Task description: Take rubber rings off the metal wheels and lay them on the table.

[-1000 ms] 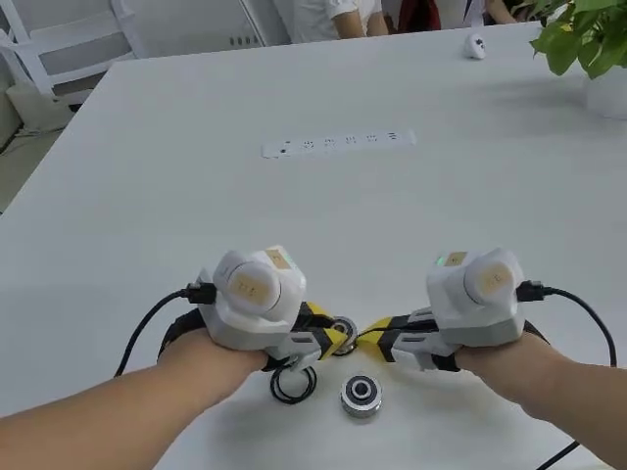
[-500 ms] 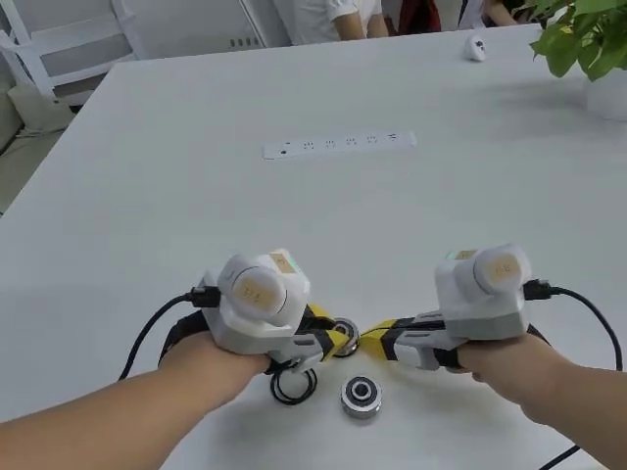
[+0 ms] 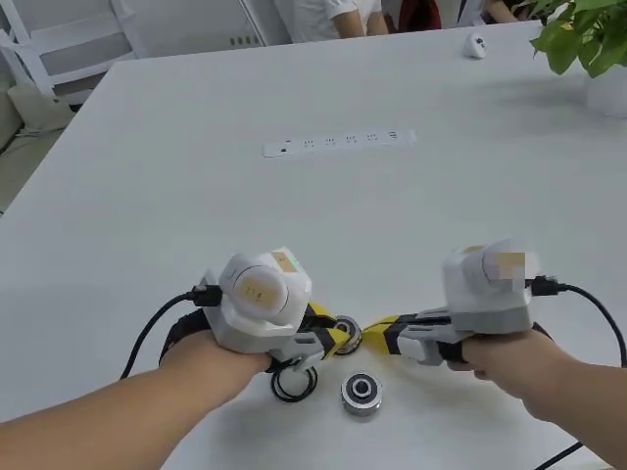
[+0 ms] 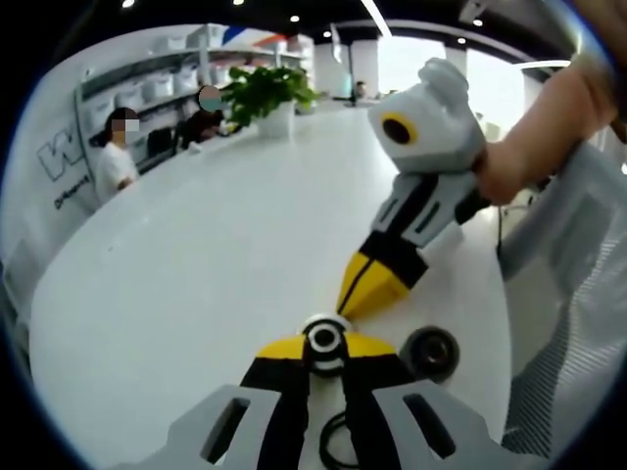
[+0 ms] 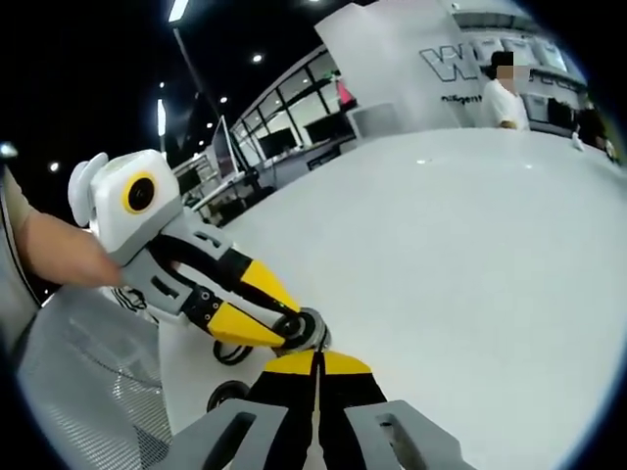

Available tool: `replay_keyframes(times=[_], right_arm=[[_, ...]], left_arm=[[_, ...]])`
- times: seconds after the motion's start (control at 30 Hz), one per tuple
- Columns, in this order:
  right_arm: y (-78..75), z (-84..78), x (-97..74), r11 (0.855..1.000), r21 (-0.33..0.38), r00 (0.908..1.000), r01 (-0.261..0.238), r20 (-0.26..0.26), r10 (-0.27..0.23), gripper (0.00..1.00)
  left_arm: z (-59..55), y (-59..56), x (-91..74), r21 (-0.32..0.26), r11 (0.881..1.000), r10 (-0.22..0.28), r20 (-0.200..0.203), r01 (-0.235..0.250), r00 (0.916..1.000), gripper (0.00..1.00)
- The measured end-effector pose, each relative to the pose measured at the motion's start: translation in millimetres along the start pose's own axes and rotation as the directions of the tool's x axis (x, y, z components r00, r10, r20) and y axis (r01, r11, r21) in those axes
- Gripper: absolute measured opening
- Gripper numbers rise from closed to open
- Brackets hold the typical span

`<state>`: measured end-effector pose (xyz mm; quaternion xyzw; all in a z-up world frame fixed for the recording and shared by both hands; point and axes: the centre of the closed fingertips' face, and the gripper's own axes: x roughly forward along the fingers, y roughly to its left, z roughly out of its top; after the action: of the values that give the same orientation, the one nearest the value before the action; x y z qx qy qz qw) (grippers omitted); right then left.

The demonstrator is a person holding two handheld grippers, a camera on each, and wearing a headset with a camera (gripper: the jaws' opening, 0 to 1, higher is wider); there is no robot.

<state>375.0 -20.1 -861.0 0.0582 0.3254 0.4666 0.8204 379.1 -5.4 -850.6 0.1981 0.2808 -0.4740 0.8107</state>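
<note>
My left gripper is shut on a small metal wheel, held just above the table. Facing it, the right gripper is shut, its yellow tips a short way from that wheel with nothing visible between them. A second wheel with a dark rim lies flat on the table in front of both grippers. Loose black rubber rings lie on the table beneath my left hand.
The white table stretches far ahead, with a white power strip across its middle. A potted plant stands at the far right corner. People sit behind the far edge. Cables trail from both grippers.
The right gripper has drawn back slightly to the right, away from the held wheel. The left gripper, the wheel on the table and the rings have stayed put.
</note>
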Motion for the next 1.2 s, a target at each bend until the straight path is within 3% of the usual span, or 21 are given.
replay_keyframes(times=[0.33,0.37,0.4,0.43,0.47,0.83,1.2], right_arm=[[1.0,3.2,-1.9,0.997,0.074,0.9996,-0.015,0.026,0.013,0.0],[1.0,4.0,-3.1,0.994,0.104,0.9992,-0.021,0.037,0.017,0.0],[3.2,13.7,-3.8,0.988,0.144,0.9954,-0.046,0.09,0.033,0.0],[7.7,5.1,-5.9,0.981,0.184,0.9978,-0.06,0.039,0.054,0.0],[3.4,6.9,-5.1,0.989,0.144,0.9981,-0.041,0.052,0.034,0.0],[5.4,9.2,-5.6,0.978,0.199,0.9964,-0.056,0.073,0.042,0.0],[8.2,10.8,-3.5,0.976,0.209,0.9959,-0.066,0.073,0.052,0.0]], left_arm=[[-0.4,-0.2,0.1,0.001,1.0,-0.003,-0.003,0.003,1.0,0.12],[-0.4,-0.1,0.1,0.002,1.0,-0.003,-0.003,0.003,1.0,0.12],[-0.4,-0.1,0.2,0.002,1.0,-0.003,-0.003,0.003,1.0,0.12],[-0.4,0.0,0.2,0.003,1.0,-0.002,-0.003,0.002,1.0,0.12],[-0.3,-0.1,0.1,0.003,1.0,-0.002,-0.002,0.002,1.0,0.12],[0.1,-1.3,0.4,0.003,1.0,0.003,-0.005,-0.003,1.0,0.12],[0.2,-1.6,0.6,0.001,1.0,0.006,-0.009,-0.006,0.9999,0.12]])
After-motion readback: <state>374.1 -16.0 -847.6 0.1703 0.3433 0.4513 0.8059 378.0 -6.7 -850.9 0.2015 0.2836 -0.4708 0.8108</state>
